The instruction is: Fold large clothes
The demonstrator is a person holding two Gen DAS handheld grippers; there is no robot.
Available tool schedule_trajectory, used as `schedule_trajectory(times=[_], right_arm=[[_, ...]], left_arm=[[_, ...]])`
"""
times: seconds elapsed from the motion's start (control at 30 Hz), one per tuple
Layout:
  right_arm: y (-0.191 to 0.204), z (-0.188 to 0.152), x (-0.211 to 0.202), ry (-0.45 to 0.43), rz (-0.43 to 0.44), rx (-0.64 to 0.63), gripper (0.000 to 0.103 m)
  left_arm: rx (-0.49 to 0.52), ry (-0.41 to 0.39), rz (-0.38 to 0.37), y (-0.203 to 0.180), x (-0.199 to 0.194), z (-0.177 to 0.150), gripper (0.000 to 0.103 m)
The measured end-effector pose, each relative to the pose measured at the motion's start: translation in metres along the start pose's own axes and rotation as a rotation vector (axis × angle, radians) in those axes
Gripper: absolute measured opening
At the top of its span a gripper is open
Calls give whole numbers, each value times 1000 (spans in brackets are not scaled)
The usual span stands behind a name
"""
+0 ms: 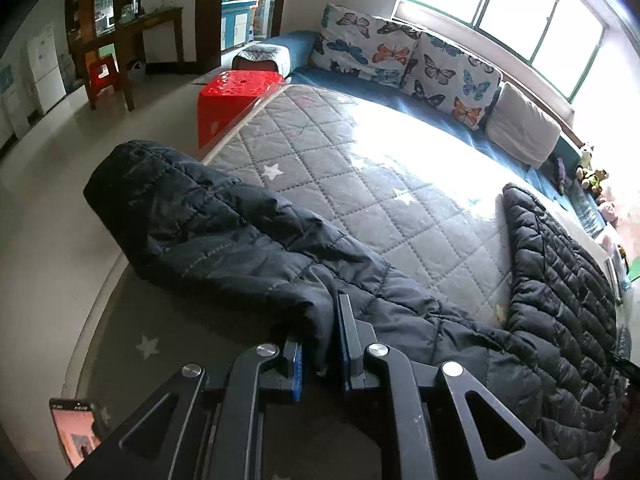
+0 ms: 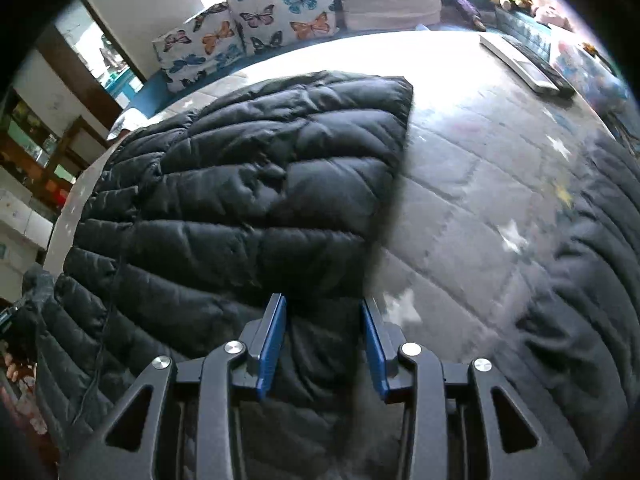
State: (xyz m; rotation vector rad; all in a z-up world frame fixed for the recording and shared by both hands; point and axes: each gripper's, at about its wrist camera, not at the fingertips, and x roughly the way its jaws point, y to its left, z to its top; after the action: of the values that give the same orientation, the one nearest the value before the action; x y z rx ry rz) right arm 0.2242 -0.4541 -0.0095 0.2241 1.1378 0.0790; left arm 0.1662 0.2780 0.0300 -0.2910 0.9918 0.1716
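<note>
- One black quilted jacket (image 1: 560, 280) lies spread on the bed (image 1: 360, 168), its body near the bed's right edge and one sleeve (image 1: 192, 216) stretched across toward the left edge, where its end hangs over the side.
- The left hand-held gripper (image 1: 320, 344) is closed narrowly on a fold of the jacket's fabric at the near edge of the bed; cloth is bunched between its two blue pads.
- The right hand-held gripper (image 2: 326, 344) holds its two fingers moderately apart, with a strip of the jacket (image 2: 240, 184) lying between them; whether the pads press the fabric cannot be told.
- Two butterfly-print pillows (image 1: 404, 60) and one plain pale pillow (image 1: 524, 128) line the bed's far edge under the window.
- One red stool (image 1: 232, 96) stands just beside the bed's far left corner, and a second red stool (image 1: 102, 76) stands under a wooden table.
- One phone (image 1: 76, 428) lies at the near left corner.
</note>
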Motion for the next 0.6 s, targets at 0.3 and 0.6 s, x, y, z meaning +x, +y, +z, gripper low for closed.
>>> schedule_trajectory(times=[0.3, 0.6], right_arm=[[48, 51, 3, -107, -133, -92, 16], [69, 90, 59, -25, -167, -133, 26]], left_arm=[[-17, -93, 2, -4, -13, 16, 10], [4, -15, 71, 1, 20, 33, 17]])
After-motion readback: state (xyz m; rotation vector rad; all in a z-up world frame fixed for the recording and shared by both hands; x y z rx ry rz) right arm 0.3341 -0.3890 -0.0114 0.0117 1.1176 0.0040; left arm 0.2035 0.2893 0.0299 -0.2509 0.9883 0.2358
